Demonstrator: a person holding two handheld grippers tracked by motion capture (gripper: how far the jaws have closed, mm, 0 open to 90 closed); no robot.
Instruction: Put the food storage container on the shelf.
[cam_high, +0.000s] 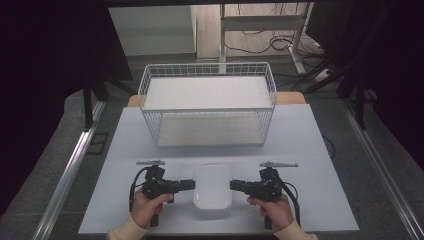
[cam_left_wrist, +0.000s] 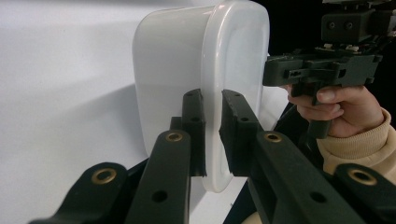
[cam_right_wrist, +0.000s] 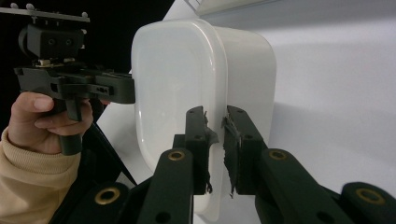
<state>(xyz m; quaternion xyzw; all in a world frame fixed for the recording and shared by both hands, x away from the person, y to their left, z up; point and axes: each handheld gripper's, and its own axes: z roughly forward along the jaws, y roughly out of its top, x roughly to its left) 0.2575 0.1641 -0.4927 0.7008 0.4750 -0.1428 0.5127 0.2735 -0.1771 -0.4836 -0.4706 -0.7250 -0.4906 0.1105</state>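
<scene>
White dish (cam_high: 212, 186) sits clamped between left gripper (cam_high: 192, 184) and right gripper (cam_high: 232, 185).

The high view looks from above my side, forward and down over the pale grey tabletop (cam_high: 310, 150) to the white wire basket (cam_high: 207, 102) at its far end. The camera on my left gripper (cam_left_wrist: 212, 135) sits very near, looking along the jaws at the white rounded plastic tub (cam_left_wrist: 201, 70), with my right gripper (cam_left_wrist: 322, 70) beyond. My right gripper's camera faces back, equally near. All three views share that tub.
</scene>
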